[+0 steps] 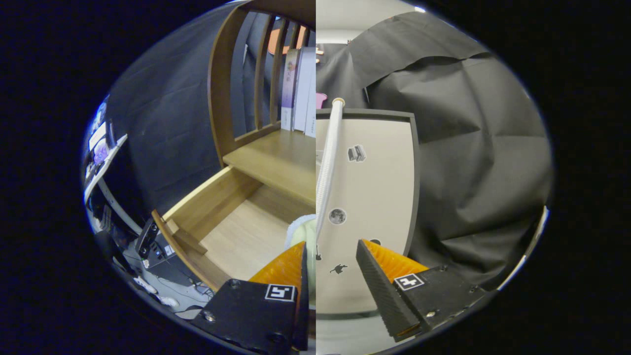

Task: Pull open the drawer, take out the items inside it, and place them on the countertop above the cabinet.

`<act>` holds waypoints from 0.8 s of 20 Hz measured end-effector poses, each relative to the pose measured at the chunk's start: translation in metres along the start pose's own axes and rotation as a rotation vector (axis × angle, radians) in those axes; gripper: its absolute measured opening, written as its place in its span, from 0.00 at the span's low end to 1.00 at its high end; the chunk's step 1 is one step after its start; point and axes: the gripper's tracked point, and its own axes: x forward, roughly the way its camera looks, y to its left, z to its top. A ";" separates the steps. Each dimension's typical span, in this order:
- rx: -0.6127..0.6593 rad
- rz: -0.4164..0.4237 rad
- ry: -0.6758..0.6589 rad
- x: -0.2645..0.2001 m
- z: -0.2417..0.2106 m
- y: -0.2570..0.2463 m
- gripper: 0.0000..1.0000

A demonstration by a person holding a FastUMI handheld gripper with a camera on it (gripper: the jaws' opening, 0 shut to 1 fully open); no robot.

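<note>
Wooden drawer (231, 231) is pulled out at about 9 o'clock from the gripper (335, 276), bare floor showing. Countertop (276, 158) sits above it at 11, books (298, 88) standing at the back. A pale soft item (301, 231) peeks out just ahead of the left finger (286, 268). Fingers are spread wide, nothing pinched. A white hose (328, 167) runs up at 12 beside a beige panel (379, 197).

My gripper (330, 276) jaws stand apart above the open light wooden drawer (231, 222), a pale green rounded item (301, 234) just ahead of them.
</note>
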 end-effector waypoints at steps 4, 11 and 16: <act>0.027 0.004 -0.046 -0.016 0.022 -0.006 0.59; 0.164 -0.064 -0.109 0.001 0.071 -0.049 0.60; 0.234 -0.124 -0.117 0.035 0.091 -0.075 0.60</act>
